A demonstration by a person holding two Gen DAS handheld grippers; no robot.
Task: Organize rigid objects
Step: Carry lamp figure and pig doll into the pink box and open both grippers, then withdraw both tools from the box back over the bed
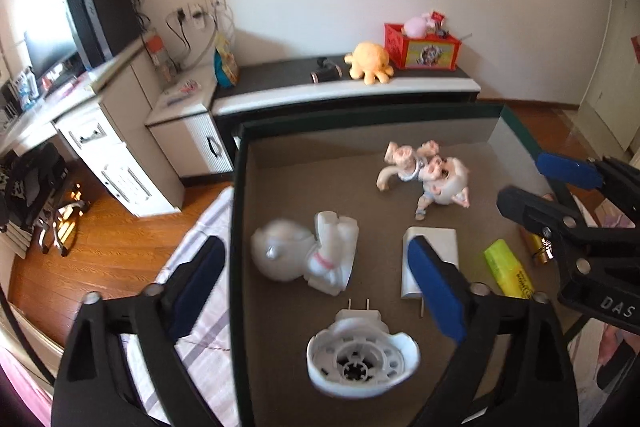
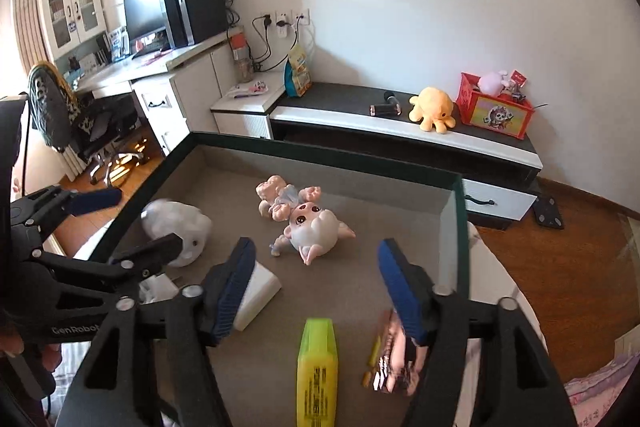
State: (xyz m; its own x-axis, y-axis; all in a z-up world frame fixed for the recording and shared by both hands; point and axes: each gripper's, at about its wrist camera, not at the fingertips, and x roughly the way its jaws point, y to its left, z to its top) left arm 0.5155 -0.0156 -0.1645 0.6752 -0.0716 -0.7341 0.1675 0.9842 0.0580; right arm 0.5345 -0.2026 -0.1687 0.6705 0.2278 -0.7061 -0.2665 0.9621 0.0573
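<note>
A shallow box with a dark green rim [image 1: 237, 227] [image 2: 320, 155] holds the objects. In the left wrist view a white toy figure [image 1: 304, 259] lies on its side, with a round white plug-in device [image 1: 360, 359] in front of it. Beside them lie a white charger [image 1: 436, 247], a pig doll [image 1: 432, 179] and a yellow highlighter [image 1: 508, 267]. My left gripper [image 1: 316, 247] hangs open above the white figure, gripping nothing. My right gripper [image 2: 316, 247] is open over the highlighter [image 2: 316, 367]; a pink and gold item [image 2: 390, 359] lies partly hidden under its right finger.
The box rests on a striped sheet [image 1: 204, 347]. Behind it a low cabinet [image 2: 400, 135] carries a yellow plush octopus [image 2: 434, 109] and a red crate [image 2: 494, 111]. A desk with a computer [image 2: 192, 7] and a chair [image 2: 52, 115] stand at the left on a wooden floor.
</note>
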